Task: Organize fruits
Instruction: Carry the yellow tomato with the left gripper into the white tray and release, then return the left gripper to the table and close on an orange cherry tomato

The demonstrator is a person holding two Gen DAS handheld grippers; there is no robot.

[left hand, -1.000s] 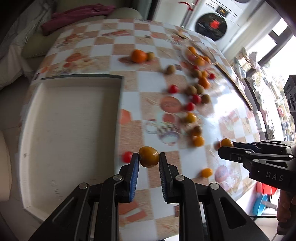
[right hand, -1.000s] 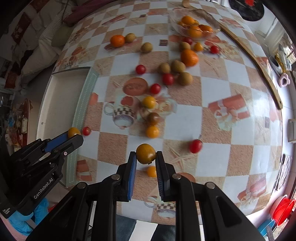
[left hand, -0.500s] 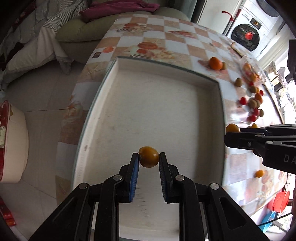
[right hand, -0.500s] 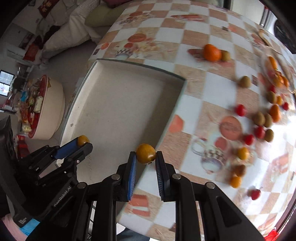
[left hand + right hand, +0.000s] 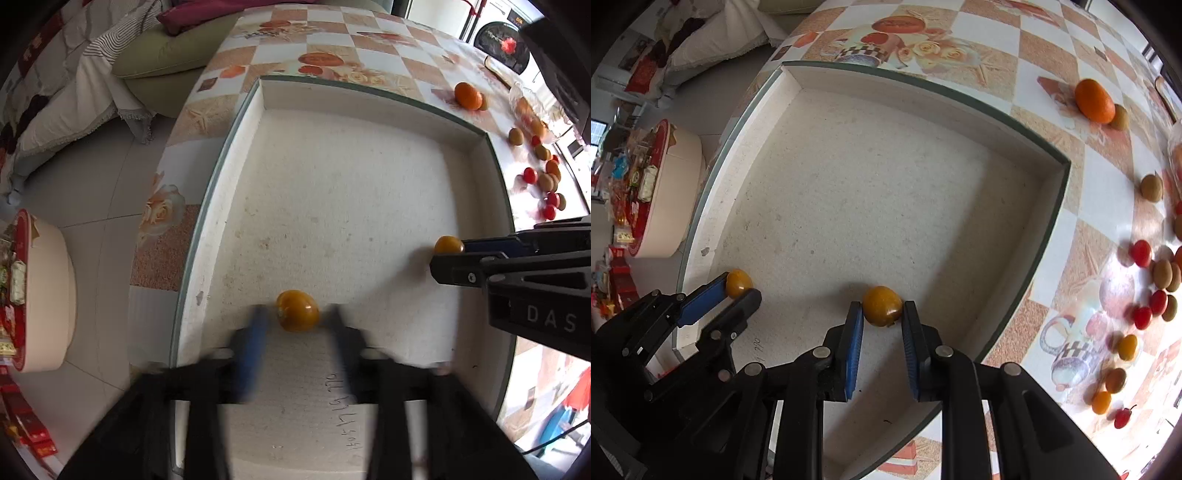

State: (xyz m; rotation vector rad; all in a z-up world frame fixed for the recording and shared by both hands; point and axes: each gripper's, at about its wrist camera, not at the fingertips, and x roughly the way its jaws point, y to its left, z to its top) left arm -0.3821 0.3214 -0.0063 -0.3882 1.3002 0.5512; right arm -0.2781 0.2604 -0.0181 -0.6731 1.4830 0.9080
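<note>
A white foam tray (image 5: 332,177) with a green rim lies on the checkered table; it also shows in the right wrist view (image 5: 871,192). My left gripper (image 5: 297,319) is blurred, its jaws parted around a yellow-orange tomato (image 5: 297,311) low over the tray floor. In the right wrist view the left gripper (image 5: 738,290) has that tomato (image 5: 738,282) at its tips. My right gripper (image 5: 882,314) is over the tray with a second yellow tomato (image 5: 881,305) between its pads, a small gap on the right side. It shows from the side in the left wrist view (image 5: 448,254).
Several loose fruits lie on the table right of the tray: an orange (image 5: 1094,100), brown longans (image 5: 1151,187), red cherry tomatoes (image 5: 1141,253) and yellow tomatoes (image 5: 1127,347). A sofa (image 5: 159,48) and a round stool (image 5: 44,295) stand beyond the table's left edge.
Both grippers moved left from the table over the tray and came down near its floor. The left jaws have spread apart around their tomato; the right jaws have widened slightly.
</note>
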